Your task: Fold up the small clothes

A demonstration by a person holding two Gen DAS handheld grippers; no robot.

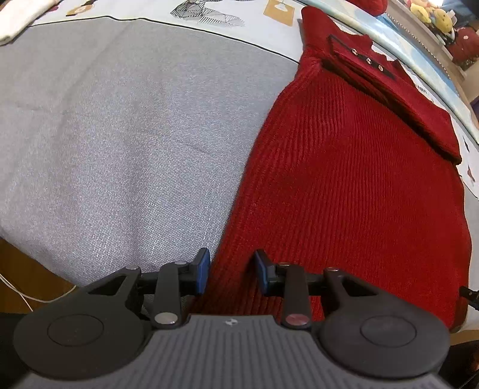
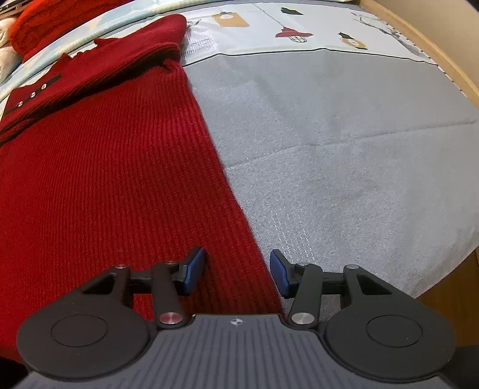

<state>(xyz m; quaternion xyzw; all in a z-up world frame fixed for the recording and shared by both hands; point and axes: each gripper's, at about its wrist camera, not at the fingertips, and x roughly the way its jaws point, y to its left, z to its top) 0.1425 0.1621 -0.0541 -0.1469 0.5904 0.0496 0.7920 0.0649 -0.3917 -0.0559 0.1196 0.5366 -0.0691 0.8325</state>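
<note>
A red ribbed knit sweater [image 1: 353, 179] lies flat on the grey cloth, its sleeves folded across the chest by the buttoned collar [image 1: 368, 61]. It also shows in the right wrist view [image 2: 104, 179]. My left gripper [image 1: 230, 272] is open, its blue pads straddling the sweater's left hem corner. My right gripper [image 2: 238, 270] is open, its jaws straddling the sweater's right hem corner. Neither is closed on the fabric.
The grey cloth [image 1: 119, 134] covers the table, with a printed white border [image 2: 299, 30] at the far side. A white garment [image 1: 18, 18] lies far left. Another red item [image 2: 39, 21] and soft toys [image 1: 431, 15] sit beyond the sweater. The wooden table edge [image 2: 449, 65] runs at right.
</note>
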